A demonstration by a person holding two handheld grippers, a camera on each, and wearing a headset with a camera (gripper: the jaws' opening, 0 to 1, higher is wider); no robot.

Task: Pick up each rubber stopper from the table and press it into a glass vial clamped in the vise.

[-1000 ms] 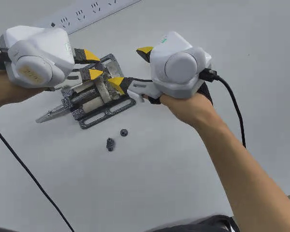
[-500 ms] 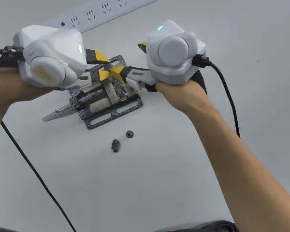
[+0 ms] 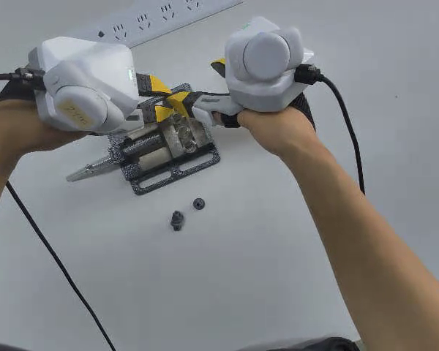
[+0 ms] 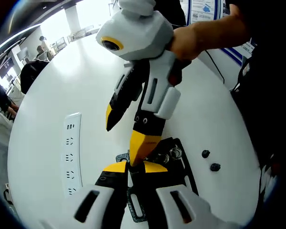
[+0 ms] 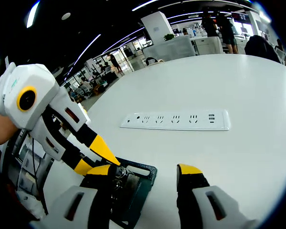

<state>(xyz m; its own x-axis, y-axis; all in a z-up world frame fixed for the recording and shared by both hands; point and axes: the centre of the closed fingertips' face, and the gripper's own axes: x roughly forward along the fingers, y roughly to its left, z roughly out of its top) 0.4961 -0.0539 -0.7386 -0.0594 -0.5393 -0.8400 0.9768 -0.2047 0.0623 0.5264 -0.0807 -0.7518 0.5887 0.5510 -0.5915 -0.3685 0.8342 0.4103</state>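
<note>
"Looking down from the head view first: spotting one rubber stopper point(image 3: 177, 219) and a second stopper point(image 3: 198, 203) loose on the table point(image 3: 241, 278), close together, just in front of the vise point(image 3: 168, 172), apart from both tools. Worth worrying about?"

"Yes. Finding the left gripper point(image 3: 161, 96) narrowly parted and the right gripper point(image 3: 200, 84) spread wide, tips crowded together right over the glass vials point(image 3: 183, 135) clamped in the vise. Holding nothing, as far as can be told. Risking a jaw-on-jaw knock, or a tip clipping glass."

"Switching to the left gripper view: same story?"

"Tighter. Showing one yellow tip of the right gripper point(image 4: 126, 138) poised almost between the left's own near-closed jaws, just above the vise point(image 4: 186, 174). Placing both stoppers off to the right, well apart from the tips. Likely bumping the vials with any sideways twitch."

"And from the right gripper view?"

"Confirming the wide spread: own jaws far apart, one over the vise corner point(image 5: 138, 183), the other over bare table. Catching the left gripper point(image 5: 93, 157) angled in from the left, jaws a slit apart, with a power strip point(image 5: 176, 120) beyond, well clear. Biggest hazards, judging from all this: closing on the other tool, pressing down empty, or cracking a vial through a skewed push."
</note>
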